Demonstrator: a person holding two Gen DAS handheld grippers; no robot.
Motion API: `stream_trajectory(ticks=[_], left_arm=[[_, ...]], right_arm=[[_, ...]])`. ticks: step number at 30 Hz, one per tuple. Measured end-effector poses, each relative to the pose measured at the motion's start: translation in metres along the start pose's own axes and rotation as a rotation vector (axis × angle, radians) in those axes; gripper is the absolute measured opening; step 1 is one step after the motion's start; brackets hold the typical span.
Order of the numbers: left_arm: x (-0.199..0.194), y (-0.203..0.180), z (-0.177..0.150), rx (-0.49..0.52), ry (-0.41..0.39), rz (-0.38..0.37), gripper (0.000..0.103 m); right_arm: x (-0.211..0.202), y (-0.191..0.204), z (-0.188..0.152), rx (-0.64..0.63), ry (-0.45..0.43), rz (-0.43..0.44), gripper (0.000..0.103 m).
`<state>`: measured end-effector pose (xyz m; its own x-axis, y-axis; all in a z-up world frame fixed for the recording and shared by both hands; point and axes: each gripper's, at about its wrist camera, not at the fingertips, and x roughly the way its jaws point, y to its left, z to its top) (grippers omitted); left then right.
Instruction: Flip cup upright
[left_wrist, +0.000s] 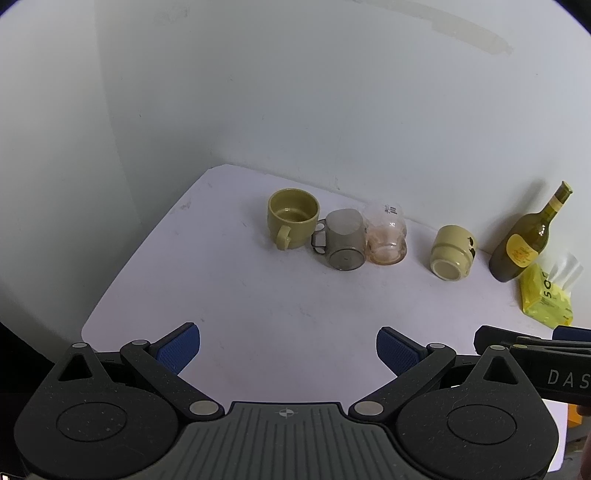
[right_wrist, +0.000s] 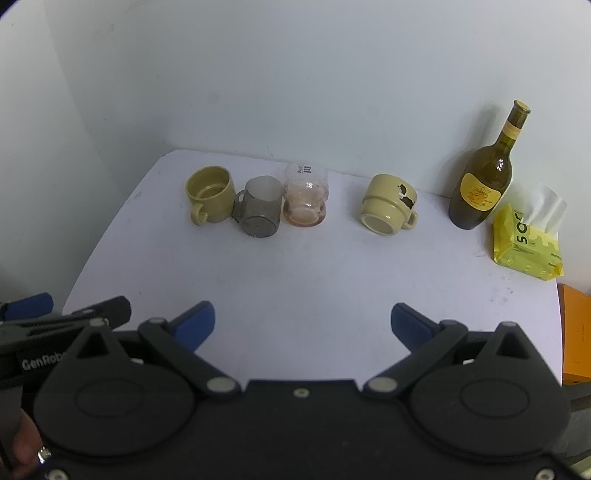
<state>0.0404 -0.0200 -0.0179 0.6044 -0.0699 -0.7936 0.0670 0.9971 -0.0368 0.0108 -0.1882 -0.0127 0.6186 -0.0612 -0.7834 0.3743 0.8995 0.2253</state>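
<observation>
A cream mug (right_wrist: 388, 205) with a dark picture stands upside down on the white table (right_wrist: 295, 266), base up; it also shows in the left wrist view (left_wrist: 451, 252). An olive mug (right_wrist: 209, 194) (left_wrist: 291, 218) stands upright at the left. Beside it a grey see-through cup (right_wrist: 259, 210) (left_wrist: 341, 239) and a pinkish glass (right_wrist: 306, 199) (left_wrist: 386, 236) stand close together. My left gripper (left_wrist: 288, 349) is open and empty above the table's near edge. My right gripper (right_wrist: 303, 325) is open and empty, well short of the cups.
A dark wine bottle (right_wrist: 484, 177) with a yellow label stands at the right against the white wall. A yellow tissue pack (right_wrist: 526, 240) lies beside it. An orange box (right_wrist: 576, 332) sits off the table's right edge. The other gripper shows at each view's side.
</observation>
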Motion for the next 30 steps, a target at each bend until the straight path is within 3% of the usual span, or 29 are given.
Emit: stream_trajectory(ticks=[22, 30], left_arm=[[0.007, -0.003, -0.009, -0.004, 0.034, -0.013, 0.103], [0.017, -0.010, -0.002, -0.012, 0.039, 0.040, 0.103]], right_arm=[[0.005, -0.007, -0.006, 0.012, 0.026, -0.006, 0.103], [0.022, -0.027, 0.006, 0.022, 0.016, 0.010, 0.102]])
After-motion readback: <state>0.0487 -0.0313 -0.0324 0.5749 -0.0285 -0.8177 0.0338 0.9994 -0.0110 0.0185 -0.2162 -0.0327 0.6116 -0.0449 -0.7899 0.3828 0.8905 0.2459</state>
